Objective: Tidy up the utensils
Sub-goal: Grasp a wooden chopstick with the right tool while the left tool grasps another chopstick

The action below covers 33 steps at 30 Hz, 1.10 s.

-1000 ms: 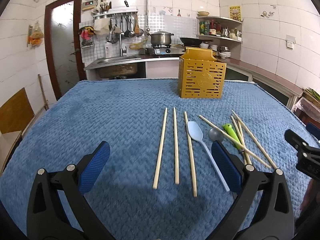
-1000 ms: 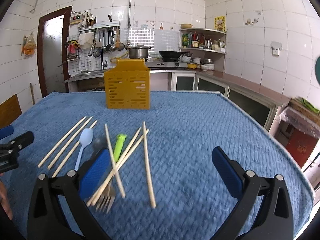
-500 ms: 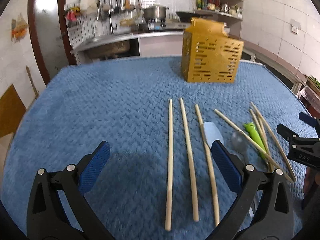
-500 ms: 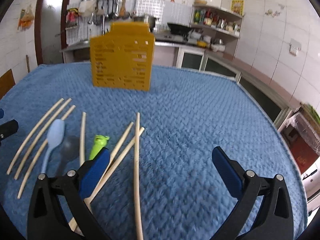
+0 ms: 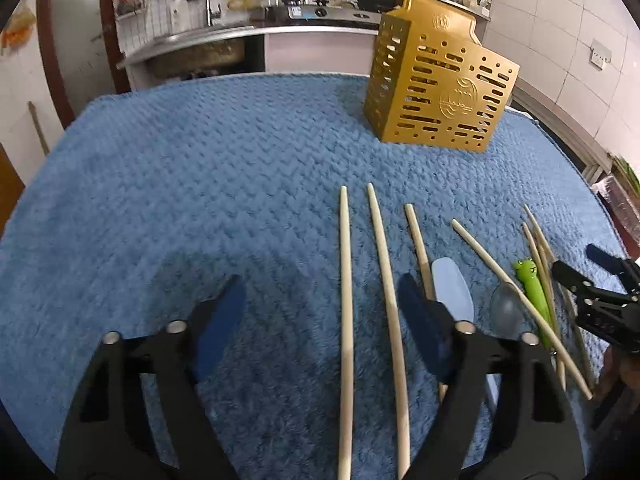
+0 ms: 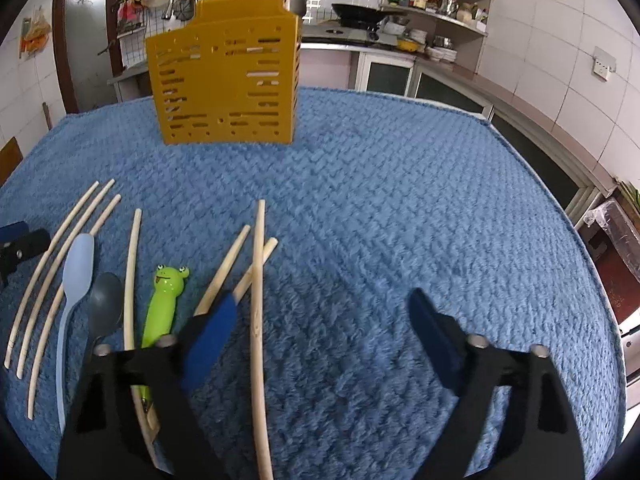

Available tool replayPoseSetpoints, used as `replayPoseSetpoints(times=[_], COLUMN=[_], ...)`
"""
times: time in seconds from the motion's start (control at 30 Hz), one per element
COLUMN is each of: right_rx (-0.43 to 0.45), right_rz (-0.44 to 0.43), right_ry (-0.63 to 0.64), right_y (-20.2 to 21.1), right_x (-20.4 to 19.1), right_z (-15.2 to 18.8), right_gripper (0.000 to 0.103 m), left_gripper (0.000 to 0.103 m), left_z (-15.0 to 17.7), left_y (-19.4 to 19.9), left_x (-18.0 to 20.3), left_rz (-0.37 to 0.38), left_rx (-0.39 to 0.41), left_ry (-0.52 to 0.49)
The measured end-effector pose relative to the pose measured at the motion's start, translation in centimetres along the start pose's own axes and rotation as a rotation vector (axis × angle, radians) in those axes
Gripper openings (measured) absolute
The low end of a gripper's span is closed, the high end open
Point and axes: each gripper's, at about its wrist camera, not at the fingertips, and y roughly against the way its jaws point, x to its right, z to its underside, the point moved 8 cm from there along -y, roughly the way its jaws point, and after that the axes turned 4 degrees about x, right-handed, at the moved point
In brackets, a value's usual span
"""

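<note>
On the blue cloth, my left gripper (image 5: 320, 292) hangs low over two pale chopsticks (image 5: 346, 280) that run between its closing jaws; the pads do not touch them. My right gripper (image 6: 323, 294) is closing too, with a single chopstick (image 6: 259, 300) just inside its left pad, untouched. Between the two groups lie a light blue spoon (image 5: 452, 288), a grey spoon (image 6: 106, 304), a green frog-handled fork (image 6: 166, 300) and more chopsticks. A yellow slotted utensil holder (image 5: 436, 92) (image 6: 228, 88) stands upright further back.
The blue cloth (image 6: 400, 200) covers the whole table, with bare cloth to the right of the utensils and left of them (image 5: 160, 200). Kitchen counter, sink and shelves stand behind. Table edges drop off at right (image 6: 592, 248).
Both grippers have moved forward and down toward the utensils and tilted further downward. Both pairs of jaws now stand narrower than before.
</note>
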Motion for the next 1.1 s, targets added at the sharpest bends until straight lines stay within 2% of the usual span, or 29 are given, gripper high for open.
replayPoseSetpoints(times=[0.07,0.13,0.2,0.33,0.37,0.6,0.73,0.87,1.0,1.1], right_rx=[-0.015,-0.025,-0.032,-0.058,-0.065,-0.110,-0.117,-0.132,-0.172,-0.187], right_rz=[-0.008,-0.024,-0.037,-0.068,-0.073,-0.075,-0.064,-0.065,-0.072,-0.069], right_ry=[0.000,-0.007,-0.016,-0.034,-0.031,-0.037,-0.042,-0.037,-0.033,-0.027], right_y=[-0.3,-0.6,-0.8,-1.5,-1.6,-2.4,-2.7,-2.9,-3.1,-3.3], right_x=[-0.2,-0.3,-0.4,-0.7,-0.8,-1.2,-1.4,-1.4,-1.5,-1.6], right_z=[0.0,-0.1,-0.3,-1.0,-1.1,-1.8,-2.0,-2.1,-2.4,-2.5], right_gripper=[0.066,0.060,0.052,0.041,0.035,0.029,0.028,0.028,0.028,0.028], left_gripper=[0.067,0.054,0.046,0.043,0.042,0.039,0.031,0.027,0.026,0.019], left_z=[-0.2,-0.3,-0.3,-0.8,-0.9,-1.9,-2.4,-2.7,-3.0,-3.3], left_y=[-0.4,-0.8,-1.5,-2.3,-2.5,-4.0,-4.5,-4.9,-5.0,-5.1], left_x=[0.0,0.0,0.0,0.0,0.1,0.9,1.5,2.1,2.2,1.9], left_rz=[-0.001,0.010,0.028,0.020,0.021,-0.041,-0.062,-0.075,-0.065,-0.059], left_rx=[-0.004,-0.021,-0.053,-0.072,-0.079,-0.134,-0.135,-0.139,-0.168,-0.168], left_ry=[-0.007,-0.007,-0.003,0.005,0.007,-0.052,-0.077,-0.131,-0.122,-0.108])
